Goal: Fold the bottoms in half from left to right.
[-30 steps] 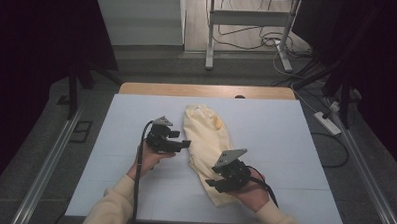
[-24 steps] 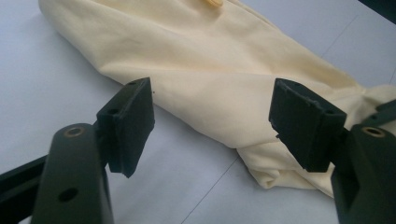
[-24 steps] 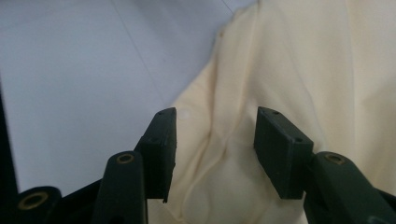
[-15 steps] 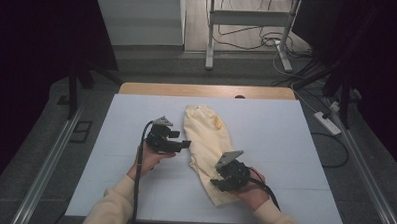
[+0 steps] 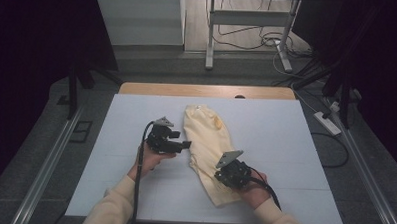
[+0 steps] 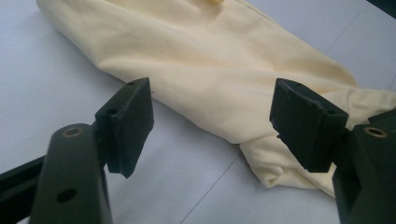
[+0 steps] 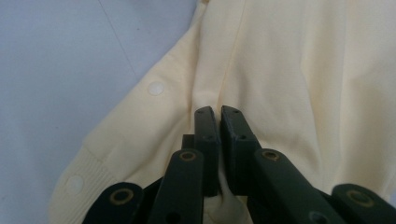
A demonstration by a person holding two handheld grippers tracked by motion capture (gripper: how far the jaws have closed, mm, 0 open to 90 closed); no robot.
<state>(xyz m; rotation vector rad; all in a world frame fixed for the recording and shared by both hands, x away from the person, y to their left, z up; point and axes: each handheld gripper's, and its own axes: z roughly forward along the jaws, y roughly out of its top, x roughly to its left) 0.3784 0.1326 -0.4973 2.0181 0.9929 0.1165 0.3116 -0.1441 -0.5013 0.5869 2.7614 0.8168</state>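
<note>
Yellow garment (image 5: 207,142) lies alone on white table (image 5: 295,160), right gripper (image 5: 223,176) pinching it.

You are working in a lab-type recording bay: a white-topped table (image 5: 285,145) ringed by dark curtains (image 5: 33,61), metal floor rails (image 5: 44,166), loose cables (image 5: 249,41), a power strip (image 5: 327,122) and a stand frame (image 5: 249,28).

Pale yellow garment (image 5: 208,145), folded lengthwise, rumpled, flat on table centre
</note>
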